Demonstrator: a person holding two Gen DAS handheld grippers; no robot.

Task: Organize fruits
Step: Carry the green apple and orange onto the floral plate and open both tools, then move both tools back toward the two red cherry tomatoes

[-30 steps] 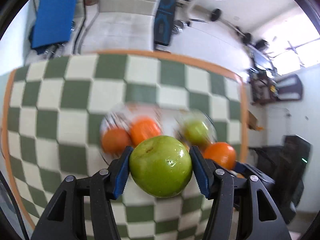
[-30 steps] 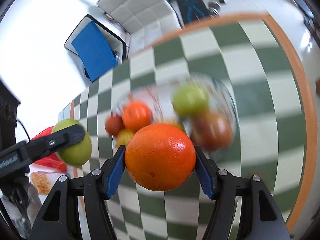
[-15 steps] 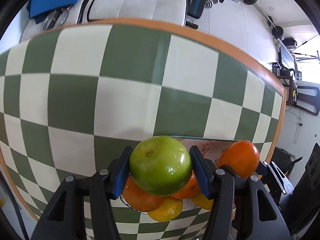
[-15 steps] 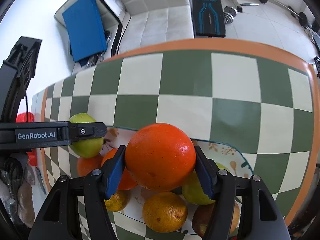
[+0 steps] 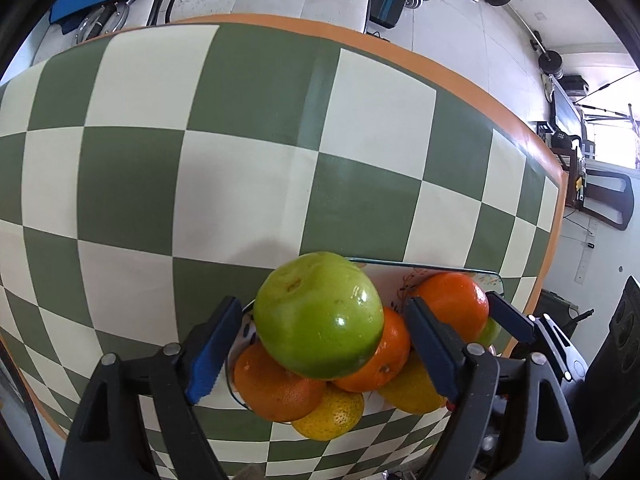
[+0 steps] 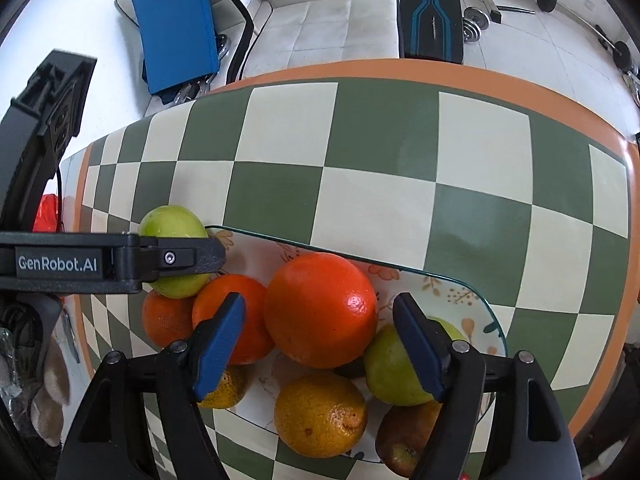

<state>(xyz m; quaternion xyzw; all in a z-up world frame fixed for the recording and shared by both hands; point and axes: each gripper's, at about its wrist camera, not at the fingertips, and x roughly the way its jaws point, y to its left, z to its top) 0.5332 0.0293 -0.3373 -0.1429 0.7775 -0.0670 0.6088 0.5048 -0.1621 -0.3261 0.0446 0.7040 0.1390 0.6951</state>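
Two fruits (image 5: 318,320) (image 6: 320,310) between opening fingers.

My left gripper (image 5: 320,344) and right gripper (image 6: 320,338) match — black plastic frames with triangular cut-outs, silver screws at the joints, blue ridged pads (image 6: 218,346). One black finger carries white lettering — "GenRobot.AI".

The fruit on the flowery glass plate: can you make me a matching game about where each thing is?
Things:
1. shiny green apple
2. big round orange
3. yellow-orange citrus fruit
4. flowery glass plate

Places:
A. under all the fruit, on the checked tablecloth
B. between the left gripper pads
C. low on the plate, below the big orange
D. between the right gripper pads

Pairs: 1-B, 2-D, 3-C, 4-A
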